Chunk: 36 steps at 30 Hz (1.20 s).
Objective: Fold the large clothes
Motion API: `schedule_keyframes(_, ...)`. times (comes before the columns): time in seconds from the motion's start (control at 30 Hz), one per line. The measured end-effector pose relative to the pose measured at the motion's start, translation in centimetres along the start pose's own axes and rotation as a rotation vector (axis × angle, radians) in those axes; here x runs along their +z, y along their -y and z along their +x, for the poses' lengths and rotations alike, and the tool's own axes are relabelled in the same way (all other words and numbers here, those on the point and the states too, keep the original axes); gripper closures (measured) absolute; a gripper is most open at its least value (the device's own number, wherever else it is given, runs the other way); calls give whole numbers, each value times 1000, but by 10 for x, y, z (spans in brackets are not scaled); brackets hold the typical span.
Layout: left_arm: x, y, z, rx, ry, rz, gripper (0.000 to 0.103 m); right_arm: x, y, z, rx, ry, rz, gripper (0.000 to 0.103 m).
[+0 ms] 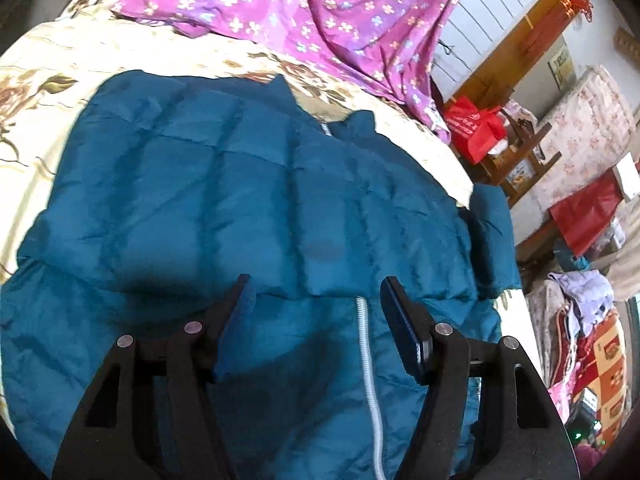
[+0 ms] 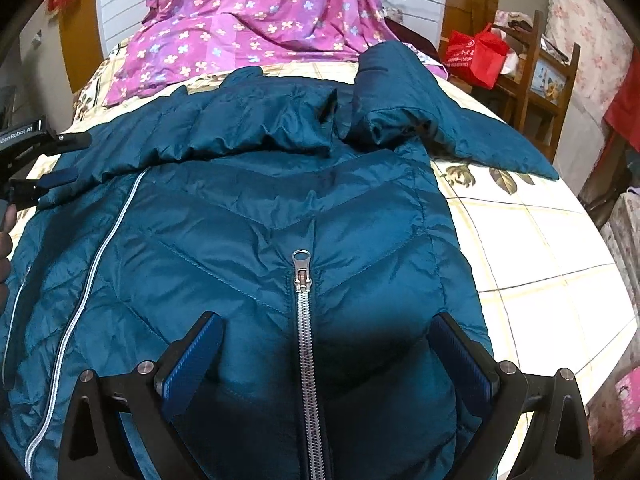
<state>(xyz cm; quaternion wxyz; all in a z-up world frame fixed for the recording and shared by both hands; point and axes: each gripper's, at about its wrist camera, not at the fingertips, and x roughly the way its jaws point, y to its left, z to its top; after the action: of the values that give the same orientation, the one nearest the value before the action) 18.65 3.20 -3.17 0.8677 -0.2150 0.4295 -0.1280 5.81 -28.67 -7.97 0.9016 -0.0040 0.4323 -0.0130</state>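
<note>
On the bed [image 2: 520, 240] a teal jacket [image 2: 280, 208] is spread; both grippers, left [image 1: 316, 296] and right [image 2: 326, 332], are held over it at 6 o'clock, fingers spread, nothing pinched.

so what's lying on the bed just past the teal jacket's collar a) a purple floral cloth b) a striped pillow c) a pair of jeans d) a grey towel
a: beyond the teal jacket a purple floral cloth is spread over the bed, in both wrist views.

both grippers, left [image 1: 316, 292] and right [image 2: 326, 330], tilted downward, fingers apart, nothing clamped
</note>
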Motion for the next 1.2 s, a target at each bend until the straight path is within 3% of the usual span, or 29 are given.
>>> schedule_keyframes(0.2,5,-48,-16,79,47,-50,38,1,5,-3,4,15,17,0)
schedule_keyframes(0.3,6,-70,-22,111,66,-74,38,3,6,-12,28,66,32,0)
schedule_keyframes(0.4,9,-89,-29,136,97,-89,38,11,11,-24,115,160,82,0)
schedule_keyframes(0.47,15,-93,-34,160,125,-83,38,26,8,-27,150,233,90,0)
schedule_keyframes(0.57,31,-89,-36,199,172,-45,38,60,-8,-14,198,196,42,0)
schedule_keyframes(0.73,58,-76,-21,256,202,12,38,120,-39,15,240,245,-11,0)
schedule_keyframes(0.8,66,-78,-5,257,179,-2,38,145,-50,45,319,206,1,0)
schedule_keyframes(0.9,69,-87,22,301,123,-13,38,163,-48,94,354,115,15,0)
schedule_keyframes(0.93,68,-90,27,314,116,-12,38,165,-45,109,347,64,15,0)
schedule_keyframes(1.0,61,-95,38,333,112,17,38,161,-23,144,233,-61,17,5)
schedule_keyframes(1.07,56,-90,43,350,111,70,38,160,-3,145,303,-55,72,8)
schedule_keyframes(1.13,56,-86,41,363,114,77,38,163,-3,145,225,-89,41,11)
schedule_keyframes(1.2,58,-82,35,362,129,78,38,165,-1,144,216,-103,51,12)
